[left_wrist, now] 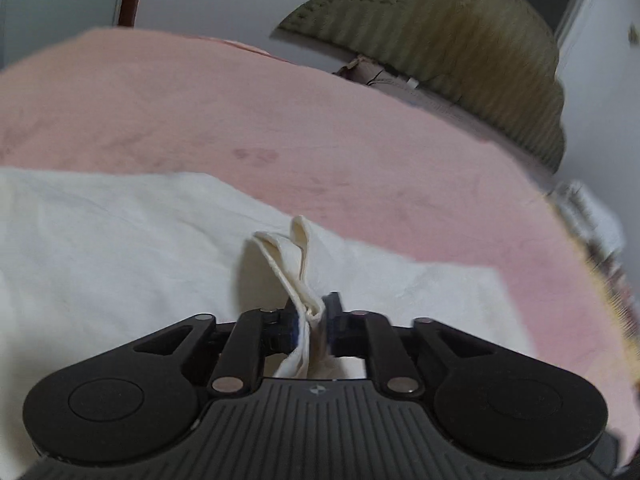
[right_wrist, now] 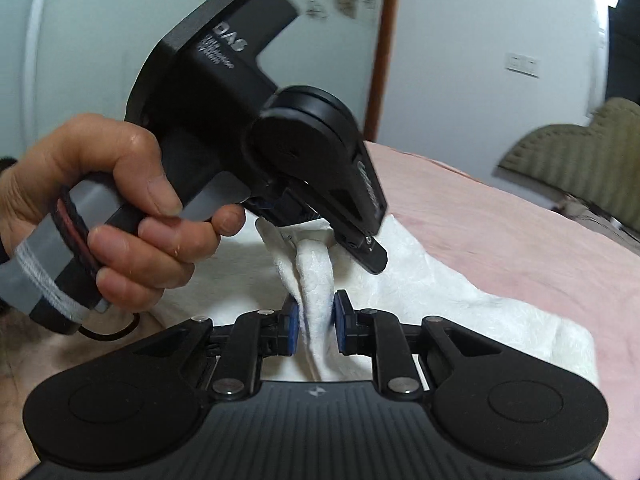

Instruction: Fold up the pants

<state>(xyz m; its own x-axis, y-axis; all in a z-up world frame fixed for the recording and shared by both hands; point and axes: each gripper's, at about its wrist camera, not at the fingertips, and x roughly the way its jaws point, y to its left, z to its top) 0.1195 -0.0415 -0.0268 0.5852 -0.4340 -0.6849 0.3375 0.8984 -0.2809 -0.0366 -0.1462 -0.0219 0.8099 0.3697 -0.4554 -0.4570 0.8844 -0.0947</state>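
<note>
Left wrist view showed the left gripper [left_wrist: 314, 322] with its jaws clamped on a bunched fold of the cream-white pants [left_wrist: 120, 248], the pinched cloth standing up between the pads. The rest of the pants lay spread flat on the pink bed [left_wrist: 280, 120], toward its near edge. An olive quilted headboard [left_wrist: 472, 48] stood beyond the bed's far edge. Right wrist view showed the right gripper [right_wrist: 316, 322] with its jaws closed on another thick ridge of the same pants [right_wrist: 460, 292], its blue pads pressing the cloth from both sides. Just beyond it, a bare hand [right_wrist: 112, 204] held the left gripper [right_wrist: 304, 236] by its handle, its tip down in the gathered cloth.
</note>
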